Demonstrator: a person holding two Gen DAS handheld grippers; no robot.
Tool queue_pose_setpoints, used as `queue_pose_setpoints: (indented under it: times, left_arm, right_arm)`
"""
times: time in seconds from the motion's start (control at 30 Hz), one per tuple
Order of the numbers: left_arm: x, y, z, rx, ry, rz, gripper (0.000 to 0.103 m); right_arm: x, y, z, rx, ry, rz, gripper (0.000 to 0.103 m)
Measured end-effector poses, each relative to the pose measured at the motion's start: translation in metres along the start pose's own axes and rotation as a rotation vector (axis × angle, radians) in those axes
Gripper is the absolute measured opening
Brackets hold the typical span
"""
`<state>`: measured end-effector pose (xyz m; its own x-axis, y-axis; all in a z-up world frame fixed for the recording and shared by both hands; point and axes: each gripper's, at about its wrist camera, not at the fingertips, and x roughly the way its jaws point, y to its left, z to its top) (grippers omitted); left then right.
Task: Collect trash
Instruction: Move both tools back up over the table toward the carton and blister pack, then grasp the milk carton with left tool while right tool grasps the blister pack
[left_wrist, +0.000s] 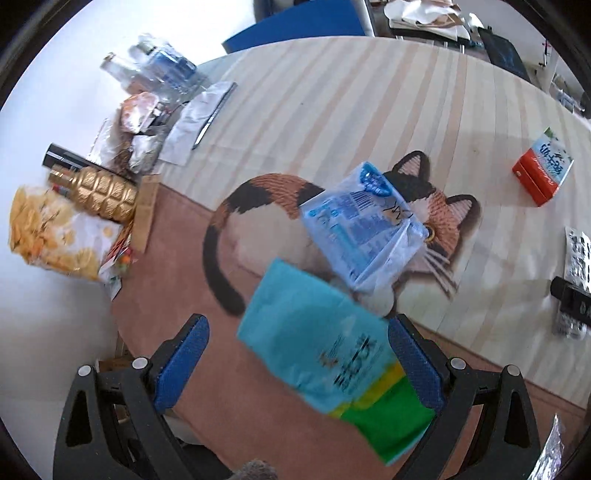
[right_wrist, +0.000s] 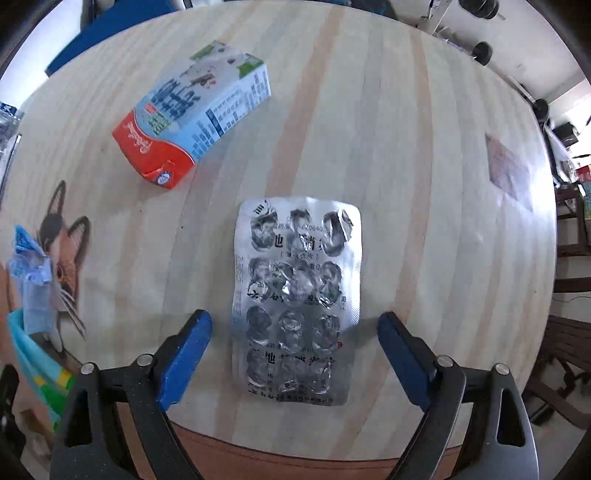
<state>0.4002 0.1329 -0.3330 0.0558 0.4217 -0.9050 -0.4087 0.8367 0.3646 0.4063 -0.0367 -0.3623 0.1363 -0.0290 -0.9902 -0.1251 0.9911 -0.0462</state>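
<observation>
Right gripper (right_wrist: 295, 354) fingers wide astride empty blister pack (right_wrist: 297, 299) on surface (right_wrist: 424, 184), untouched, left gripper (left_wrist: 295, 363) fingers spread, teal wrapper (left_wrist: 325, 354) between, hold unclear, milk carton (right_wrist: 195, 118) beyond.

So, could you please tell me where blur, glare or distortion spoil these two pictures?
Left wrist view: the teal packet near the lens is smeared, its print unreadable; the fisheye bends the table edge. Right wrist view: sharp overall, but the foil blister pack glints and a pale sheen washes out the tabletop at right.
</observation>
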Motion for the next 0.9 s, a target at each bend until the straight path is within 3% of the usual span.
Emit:
queue_pose_setpoints:
  times: [0.13,0.23,0.33,0.47,0.67,0.8,0.87,0.9]
  left_arm:
    - [0.0,-0.018,0.015,0.033,0.01,-0.016,0.099]
    - [-0.015,-0.04,0.032,0.083,-0.013,-0.051,0.099]
    - [-0.034,-0.076,0.056,0.171,-0.053,-0.16,0.099]
    - [-0.039,-0.135,0.094,0.309,-0.043,-0.309,0.099]
    - [-0.029,-0.219,0.13,0.56,-0.016,-0.339,0.098]
    - [-0.022,-0.246,0.135,0.655,-0.011,-0.33,0.097]
    - [-0.019,-0.254,0.136,0.668,0.005,-0.336,0.075]
    - [-0.016,-0.256,0.138,0.668,0.018,-0.336,0.072]
  right_arm:
    - [-0.006,0.001,-0.005,-0.037,-0.048,0.002,0.067]
    - [-0.011,-0.017,-0.009,-0.025,-0.037,0.024,0.067]
    - [-0.019,-0.065,0.001,0.059,-0.05,0.051,0.067]
    - [-0.015,-0.122,0.02,0.171,-0.03,0.06,0.067]
    - [-0.006,-0.167,0.045,0.222,-0.002,0.039,0.067]
    - [-0.001,-0.182,0.055,0.227,0.004,0.042,0.067]
    - [0.002,-0.191,0.068,0.237,0.009,0.05,0.067]
    - [0.001,-0.194,0.067,0.238,0.011,0.051,0.068]
